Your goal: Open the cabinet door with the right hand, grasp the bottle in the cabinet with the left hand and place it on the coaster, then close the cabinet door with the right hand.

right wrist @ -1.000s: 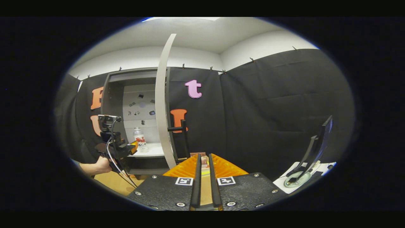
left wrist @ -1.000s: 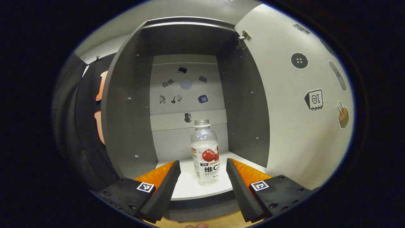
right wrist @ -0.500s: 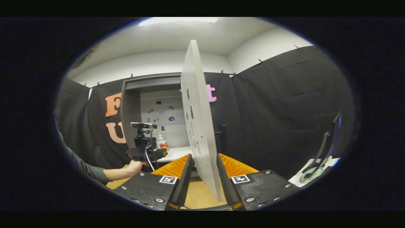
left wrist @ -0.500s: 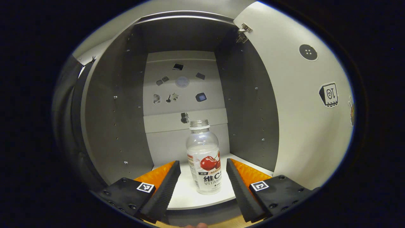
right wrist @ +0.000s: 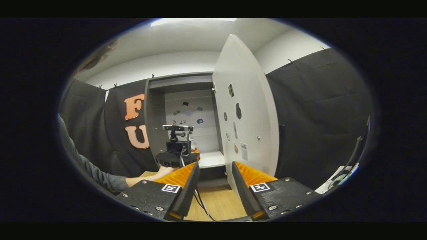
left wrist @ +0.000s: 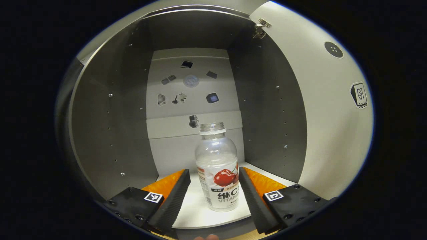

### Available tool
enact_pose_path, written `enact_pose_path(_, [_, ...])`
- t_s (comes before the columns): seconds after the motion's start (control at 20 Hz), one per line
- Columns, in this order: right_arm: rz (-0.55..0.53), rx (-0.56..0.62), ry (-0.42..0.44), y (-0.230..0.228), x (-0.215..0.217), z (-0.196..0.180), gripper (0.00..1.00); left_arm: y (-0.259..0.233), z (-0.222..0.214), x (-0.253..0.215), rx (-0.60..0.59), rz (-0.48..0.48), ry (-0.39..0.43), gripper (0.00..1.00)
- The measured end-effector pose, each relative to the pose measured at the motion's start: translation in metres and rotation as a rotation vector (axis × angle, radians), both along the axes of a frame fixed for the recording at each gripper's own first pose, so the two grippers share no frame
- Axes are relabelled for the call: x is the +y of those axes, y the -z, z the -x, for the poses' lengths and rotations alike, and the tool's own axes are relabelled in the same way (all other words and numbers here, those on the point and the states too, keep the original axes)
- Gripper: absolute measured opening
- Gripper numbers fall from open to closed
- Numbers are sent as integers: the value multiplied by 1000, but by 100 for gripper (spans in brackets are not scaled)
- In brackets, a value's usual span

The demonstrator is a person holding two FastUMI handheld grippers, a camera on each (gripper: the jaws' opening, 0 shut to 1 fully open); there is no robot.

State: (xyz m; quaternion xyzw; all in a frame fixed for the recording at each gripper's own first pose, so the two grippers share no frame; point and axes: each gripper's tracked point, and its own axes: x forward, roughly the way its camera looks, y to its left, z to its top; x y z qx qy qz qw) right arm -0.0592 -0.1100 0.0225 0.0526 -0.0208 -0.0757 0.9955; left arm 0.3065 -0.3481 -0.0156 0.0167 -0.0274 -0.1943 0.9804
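A clear bottle (left wrist: 218, 173) with a cherry label and no cap stands on the white shelf (left wrist: 191, 210) inside the grey cabinet (left wrist: 110, 126). My left gripper (left wrist: 213, 170) is open around it. The bottle sits between the fingertips, close against the right finger, with a gap on the left. The right gripper view shows the left gripper (right wrist: 175, 155) in a hand (right wrist: 163, 171) at the cabinet (right wrist: 153, 110) mouth. The white door (right wrist: 247, 110) stands wide open. My right gripper (right wrist: 215, 164) is open and holds nothing, with the door's lower edge just beyond its right finger.
The open door (left wrist: 327, 116), with stickers on it, bounds the right side of the cabinet opening. A wooden tabletop (right wrist: 220, 203) runs below the cabinet. A sleeved arm (right wrist: 90, 166) reaches in from the left. A white mat (right wrist: 338, 175) with a stand lies at the far right.
My left gripper has moved deeper into the cabinet, so the bottle now stands between its fingers. My right gripper has opened, let go of the door's edge and swung round towards the cabinet.
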Motion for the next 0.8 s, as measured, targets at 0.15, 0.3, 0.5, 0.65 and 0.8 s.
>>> enact_pose_path(0.15, [21,24,-26,5,16,-6,61,-1,-7,-6,-3,3,5,95])
enact_pose_path(0.3, [28,36,-40,8,26,-12,61,-2,-16,-11,-1,8,0,95])
enact_pose_path(0.5, [33,62,-38,14,33,-19,62,-1,-25,-20,-5,15,27,87])
enact_pose_path(0.65, [29,72,-42,17,36,-23,58,-1,-23,-17,-4,18,18,86])
enact_pose_path(0.8, [29,78,-44,19,36,-25,61,-2,-23,-14,0,14,21,86])
